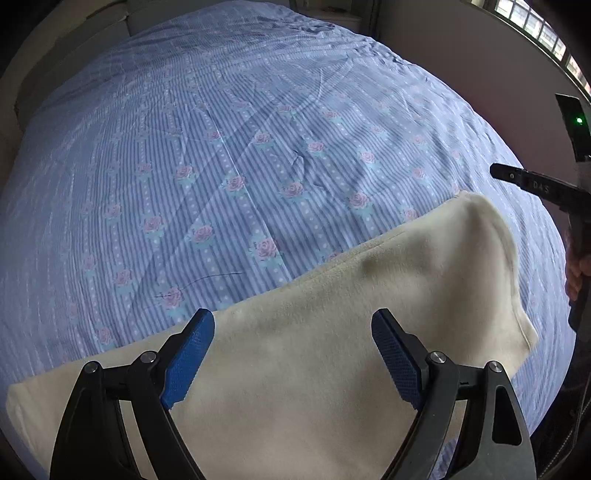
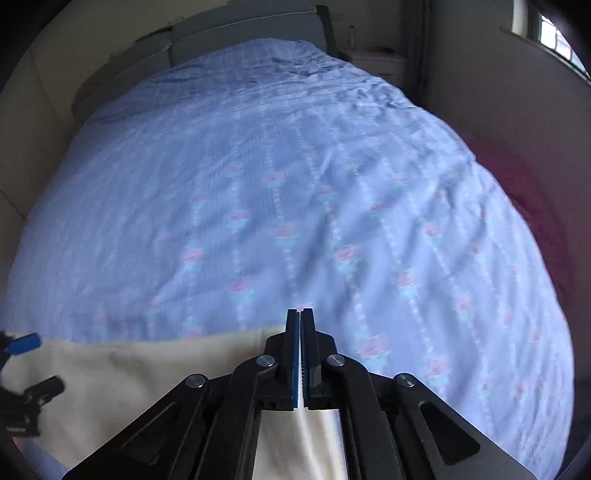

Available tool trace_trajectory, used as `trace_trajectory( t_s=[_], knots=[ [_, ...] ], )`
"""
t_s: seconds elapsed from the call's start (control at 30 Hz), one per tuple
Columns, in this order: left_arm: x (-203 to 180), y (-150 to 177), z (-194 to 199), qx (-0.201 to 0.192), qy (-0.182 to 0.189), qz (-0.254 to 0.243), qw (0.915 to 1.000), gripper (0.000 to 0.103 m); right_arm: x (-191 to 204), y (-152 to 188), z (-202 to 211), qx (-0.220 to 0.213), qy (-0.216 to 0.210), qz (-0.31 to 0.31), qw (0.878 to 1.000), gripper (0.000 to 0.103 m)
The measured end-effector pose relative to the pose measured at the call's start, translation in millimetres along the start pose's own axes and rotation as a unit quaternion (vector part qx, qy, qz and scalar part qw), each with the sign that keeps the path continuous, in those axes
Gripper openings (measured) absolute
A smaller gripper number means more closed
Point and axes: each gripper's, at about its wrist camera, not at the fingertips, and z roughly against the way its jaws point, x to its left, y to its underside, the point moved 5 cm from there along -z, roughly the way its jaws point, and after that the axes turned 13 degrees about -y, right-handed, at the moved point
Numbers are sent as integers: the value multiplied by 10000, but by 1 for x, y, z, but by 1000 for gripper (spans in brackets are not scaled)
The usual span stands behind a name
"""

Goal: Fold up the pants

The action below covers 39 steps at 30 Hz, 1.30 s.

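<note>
Cream pants [image 1: 332,332] lie on the bed near its front edge as a long flat band, with one end raised in a soft peak at the right. My left gripper [image 1: 291,332] is open just above the cloth, its blue pads wide apart and empty. My right gripper [image 2: 300,317] is shut, its blue pads pressed together with no cloth between the tips; the cream pants [image 2: 147,373] lie below and left of it. The right gripper [image 1: 535,188] shows at the right edge of the left wrist view, above the raised end.
A blue striped bedsheet with pink roses [image 1: 240,147] covers the whole bed. A headboard [image 2: 240,33] and a white nightstand [image 2: 376,62] stand at the far end. A wall with a window [image 2: 546,33] runs along the right side.
</note>
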Motion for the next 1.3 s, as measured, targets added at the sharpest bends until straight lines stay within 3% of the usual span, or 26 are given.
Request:
trace_trajectory(
  t_s=[0.1, 0.17, 0.2, 0.23, 0.3, 0.43, 0.6, 0.8, 1.07, 1.3],
  knots=[
    [-7, 1, -3, 50, 21, 40, 10000, 87, -27, -3, -21, 362, 115, -437, 9983, 2],
    [-13, 2, 0, 4, 46, 20, 10000, 87, -31, 2, -14, 283, 4, -627, 9976, 7],
    [-17, 2, 1, -44, 47, -30, 10000, 87, -30, 6, -8, 221, -55, -611, 9979, 21],
    [-19, 1, 3, -83, 27, -67, 9999, 87, -26, 12, 1, 182, -192, -567, 9980, 41],
    [-25, 3, 9, -179, 2, -147, 9997, 87, -17, 26, 17, 103, -431, -526, 9976, 52],
    [-34, 22, 24, -273, 26, -175, 9995, 87, -5, 67, 49, 154, -578, -520, 9969, 53],
    [-60, 69, 36, -107, 155, -174, 9997, 87, -8, 132, 80, 336, -657, -729, 9946, 53],
    [-98, 99, 36, 144, 234, -376, 9989, 87, -18, 192, 77, 658, -885, -1728, 9788, 53],
    [-122, 89, 50, 5, 361, -482, 9982, 87, -26, 215, 45, 684, -1129, -2620, 9560, 51],
    [-117, 81, 57, -69, 377, -378, 9986, 87, -22, 206, 60, 465, -958, -2502, 9623, 44]
  ],
)
